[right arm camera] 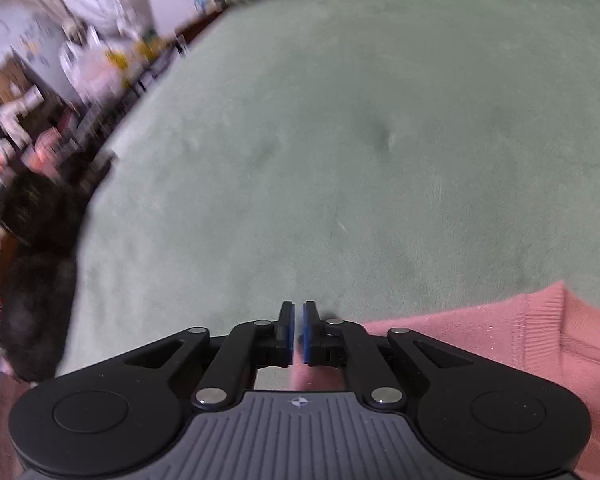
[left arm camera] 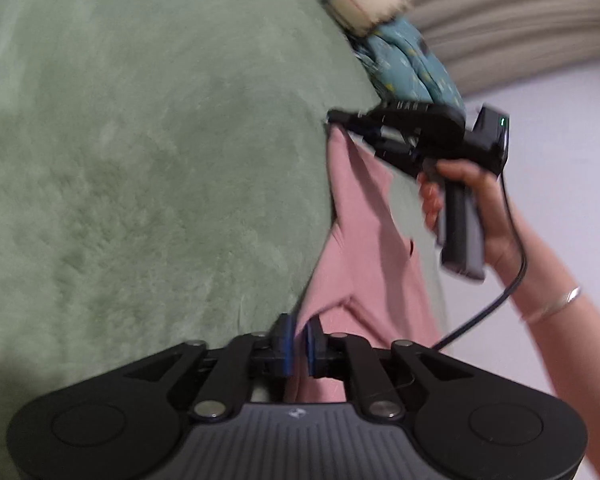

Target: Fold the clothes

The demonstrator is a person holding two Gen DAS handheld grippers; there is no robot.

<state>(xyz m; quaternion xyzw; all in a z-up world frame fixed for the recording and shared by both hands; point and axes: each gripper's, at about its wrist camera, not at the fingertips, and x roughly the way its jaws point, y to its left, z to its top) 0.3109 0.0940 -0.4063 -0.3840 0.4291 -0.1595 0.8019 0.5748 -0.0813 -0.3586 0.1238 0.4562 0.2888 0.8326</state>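
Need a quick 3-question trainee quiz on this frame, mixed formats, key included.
1. True or false: the left hand-held gripper is shut on the pink garment.
2. What lies under the garment? A) wooden table B) green blanket C) tiled floor
3. Fill in: the right hand-held gripper pinches the garment near its ribbed ____.

Key: 1 true; 2 B; 3 edge
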